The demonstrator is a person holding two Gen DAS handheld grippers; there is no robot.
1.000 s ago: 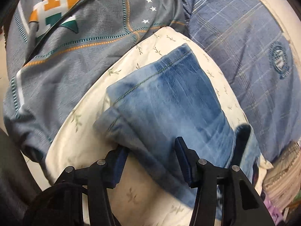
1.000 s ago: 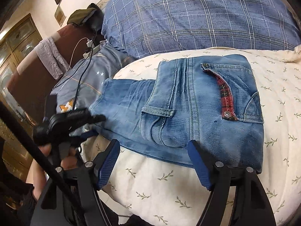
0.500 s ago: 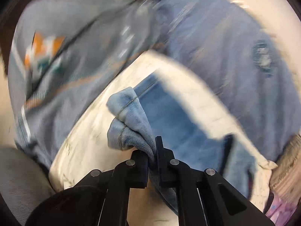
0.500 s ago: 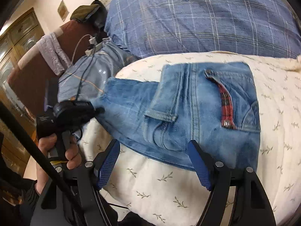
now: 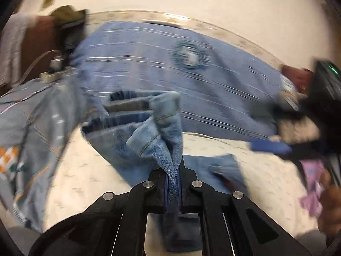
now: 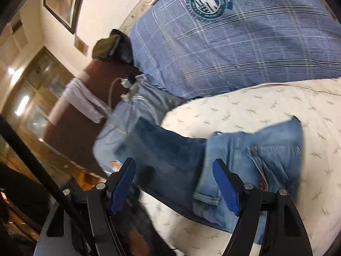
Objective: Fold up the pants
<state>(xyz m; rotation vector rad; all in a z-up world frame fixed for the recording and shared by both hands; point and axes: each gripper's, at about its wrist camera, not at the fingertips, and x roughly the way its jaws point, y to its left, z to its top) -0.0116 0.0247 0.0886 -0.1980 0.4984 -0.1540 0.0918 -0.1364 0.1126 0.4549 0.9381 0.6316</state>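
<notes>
- My left gripper (image 5: pixel 173 183) is clamped tight on a bunched fold of the jeans (image 5: pixel 149 132), with the leg cuffs lifted clear of the cream bedspread (image 5: pixel 74 170).
- My right gripper (image 6: pixel 174 187) hangs wide apart, pinching nothing, above the jeans (image 6: pixel 245 160).
- The waist end lies flat on the bedspread (image 6: pixel 266 106), just before the blue plaid pillow (image 6: pixel 234 53).

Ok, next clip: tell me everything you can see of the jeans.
The jeans are faded blue denim with orange stitching and a red-lined pocket. They lie partly folded on the cream leaf-print cover, in front of a blue plaid pillow. The left hand-held gripper is shut on the bunched leg end, lifting it off the cover. The right hand-held gripper is open, holding nothing.
</notes>
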